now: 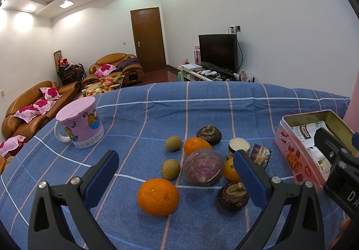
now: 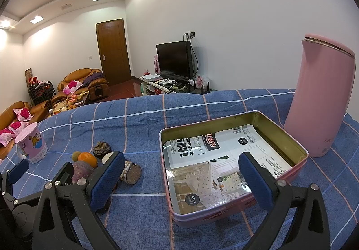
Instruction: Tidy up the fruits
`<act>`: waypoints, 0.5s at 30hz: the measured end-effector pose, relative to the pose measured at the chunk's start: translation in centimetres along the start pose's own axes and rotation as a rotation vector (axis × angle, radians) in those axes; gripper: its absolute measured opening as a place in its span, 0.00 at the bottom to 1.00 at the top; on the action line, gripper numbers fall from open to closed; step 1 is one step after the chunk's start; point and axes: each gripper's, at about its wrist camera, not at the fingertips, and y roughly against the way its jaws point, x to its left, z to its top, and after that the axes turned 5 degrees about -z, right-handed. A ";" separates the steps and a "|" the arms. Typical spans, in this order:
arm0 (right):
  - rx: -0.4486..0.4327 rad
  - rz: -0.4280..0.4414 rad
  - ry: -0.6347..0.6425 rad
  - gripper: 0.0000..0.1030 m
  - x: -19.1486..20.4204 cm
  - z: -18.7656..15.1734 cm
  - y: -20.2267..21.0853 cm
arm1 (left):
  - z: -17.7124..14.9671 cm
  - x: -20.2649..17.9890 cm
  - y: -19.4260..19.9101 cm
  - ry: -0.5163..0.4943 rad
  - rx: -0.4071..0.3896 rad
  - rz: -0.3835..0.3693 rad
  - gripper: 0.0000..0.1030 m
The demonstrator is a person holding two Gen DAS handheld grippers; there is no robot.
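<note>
Both pairs of blue-padded fingers spread wide and holding nothing: left gripper (image 1: pixel 176 173) hovering over the fruit, right gripper (image 2: pixel 181 177) over the open pink rectangular tin (image 2: pixel 298 145). Nearest on the blue checked cloth-covered bench (image 1: pixel 139 120), a large round orange (image 1: pixel 158 196); behind it a purple-skinned round root (image 1: pixel 203 167), small brown fruits, more oranges. Farther left, a lidded pink cartoon mug (image 1: pixel 79 124).

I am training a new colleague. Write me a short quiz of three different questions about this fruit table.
1. True or false: the pink tin already holds fruit.
2. How many oranges lie on the blue cloth: A) one B) three C) five
3. Fill in: the left tool is ____ and grips nothing.

Key:
1. False; only printed paper lies inside.
2. B: near orange, middle orange, partly hidden orange.
3. open
</note>
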 end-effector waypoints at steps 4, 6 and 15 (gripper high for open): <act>0.000 0.000 -0.001 0.99 0.0 0.0 0.0 | 0.0 0.1 0.0 0.000 0.000 0.000 1.00; -0.001 -0.001 0.000 0.99 0.0 0.0 0.0 | 0.0 0.1 0.0 -0.001 0.000 0.000 1.00; -0.002 0.000 0.000 0.99 0.0 0.1 0.0 | 0.0 0.1 0.0 -0.001 0.000 0.000 1.00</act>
